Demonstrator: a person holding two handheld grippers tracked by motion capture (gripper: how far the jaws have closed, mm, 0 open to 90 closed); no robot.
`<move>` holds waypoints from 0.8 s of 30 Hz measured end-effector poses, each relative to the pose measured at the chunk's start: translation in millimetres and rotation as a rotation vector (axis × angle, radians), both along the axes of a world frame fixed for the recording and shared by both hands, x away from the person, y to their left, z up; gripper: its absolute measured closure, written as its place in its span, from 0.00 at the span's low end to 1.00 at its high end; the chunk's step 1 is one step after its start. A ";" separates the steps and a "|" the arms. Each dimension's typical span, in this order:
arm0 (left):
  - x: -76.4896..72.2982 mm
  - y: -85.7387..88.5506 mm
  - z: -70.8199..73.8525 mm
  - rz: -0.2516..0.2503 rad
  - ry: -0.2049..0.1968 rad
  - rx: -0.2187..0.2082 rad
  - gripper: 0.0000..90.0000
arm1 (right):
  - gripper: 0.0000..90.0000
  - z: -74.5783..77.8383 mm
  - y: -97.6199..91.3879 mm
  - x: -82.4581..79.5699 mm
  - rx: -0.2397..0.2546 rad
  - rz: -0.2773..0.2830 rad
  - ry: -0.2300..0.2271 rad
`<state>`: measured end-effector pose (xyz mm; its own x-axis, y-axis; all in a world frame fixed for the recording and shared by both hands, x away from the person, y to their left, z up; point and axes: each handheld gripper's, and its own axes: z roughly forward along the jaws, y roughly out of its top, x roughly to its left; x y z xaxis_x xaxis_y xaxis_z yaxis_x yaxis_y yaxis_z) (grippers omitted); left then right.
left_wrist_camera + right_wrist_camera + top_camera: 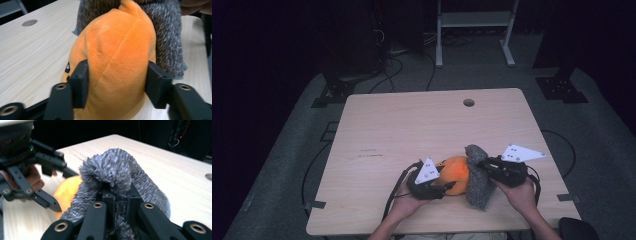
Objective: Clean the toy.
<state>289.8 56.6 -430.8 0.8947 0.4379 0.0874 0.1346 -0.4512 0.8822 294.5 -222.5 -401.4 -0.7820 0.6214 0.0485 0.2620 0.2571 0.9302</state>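
Orange plush toy (117, 62) squeezed by left gripper (116, 85); grey fuzzy cloth (117, 175) pinched by right gripper (119, 197). Half covered so far, more pulling left.

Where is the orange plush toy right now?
In the high view the orange plush toy lies near the table's front edge, between the left gripper and the grey fuzzy cloth.

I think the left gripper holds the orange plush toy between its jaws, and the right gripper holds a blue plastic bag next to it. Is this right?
Not quite. The right gripper holds a grey fuzzy cloth, not a blue plastic bag; the right gripper view shows its jaws pinched on the fabric. The rest is correct: the left gripper has the orange plush toy between its jaws, right beside the cloth.
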 end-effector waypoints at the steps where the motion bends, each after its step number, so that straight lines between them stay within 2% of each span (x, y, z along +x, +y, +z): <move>1: 0.3 0.0 -0.5 -0.011 -0.005 0.004 0.33 | 0.90 -1.3 -0.1 -1.2 -0.003 0.010 -0.001; 3: 3.8 1.6 -0.1 -0.017 -0.002 -0.016 0.21 | 0.90 -2.2 -1.1 -2.5 -0.006 0.019 0.000; 4: 7.2 0.7 -0.7 -0.010 0.011 -0.023 0.15 | 0.90 -3.2 -2.3 -2.0 0.002 0.025 0.002; 5: 11.8 -1.0 -1.9 -0.013 0.041 -0.014 0.10 | 0.90 -3.8 -2.6 -2.0 0.007 0.037 0.012; 6: 16.6 -3.2 -4.2 -0.021 0.081 -0.005 0.07 | 0.90 -4.0 -2.3 -2.4 0.004 0.048 0.008; 7: 19.4 -4.5 -6.4 -0.022 0.104 -0.008 0.05 | 0.90 -3.5 -1.2 -3.6 -0.001 0.054 0.005; 8: 19.4 -4.8 -7.2 -0.020 0.106 -0.015 0.07 | 0.90 -2.3 0.5 -5.6 -0.005 0.057 0.000; 10: 14.1 -4.6 -5.3 -0.006 0.050 -0.001 0.18 | 0.90 1.6 6.1 -11.7 -0.006 0.070 -0.022; 12: 8.6 -5.9 -3.9 0.014 0.005 0.008 0.34 | 0.90 6.9 15.1 -17.8 -0.004 0.098 -0.048; 14: 3.5 -9.3 -0.4 0.047 -0.018 0.015 0.43 | 0.90 11.6 26.2 -21.9 -0.006 0.130 -0.066; 16: 0.0 -9.3 4.4 0.070 -0.049 0.029 0.47 | 0.90 13.6 35.3 -22.2 -0.042 0.129 -0.101; 17: -2.5 -7.7 8.3 0.099 -0.076 0.024 0.48 | 0.90 13.3 36.3 -20.9 -0.050 0.120 -0.102; 18: -3.7 -5.4 11.5 0.113 -0.089 0.014 0.48 | 0.90 12.1 33.8 -15.3 -0.045 0.102 -0.088; 19: -3.6 -2.6 14.5 0.112 -0.097 0.026 0.48 | 0.90 10.1 29.9 -9.0 -0.028 0.082 -0.071; 21: -3.3 1.4 14.3 0.097 -0.082 0.038 0.46 | 0.90 4.5 23.0 2.8 0.005 0.057 -0.020; 23: -2.3 3.4 10.8 0.068 -0.055 0.044 0.39 | 0.90 -2.1 23.5 8.6 -0.006 0.057 0.008; 24: -1.9 4.9 10.5 0.051 -0.044 0.034 0.34 | 0.90 -5.0 24.7 10.0 -0.016 0.062 0.019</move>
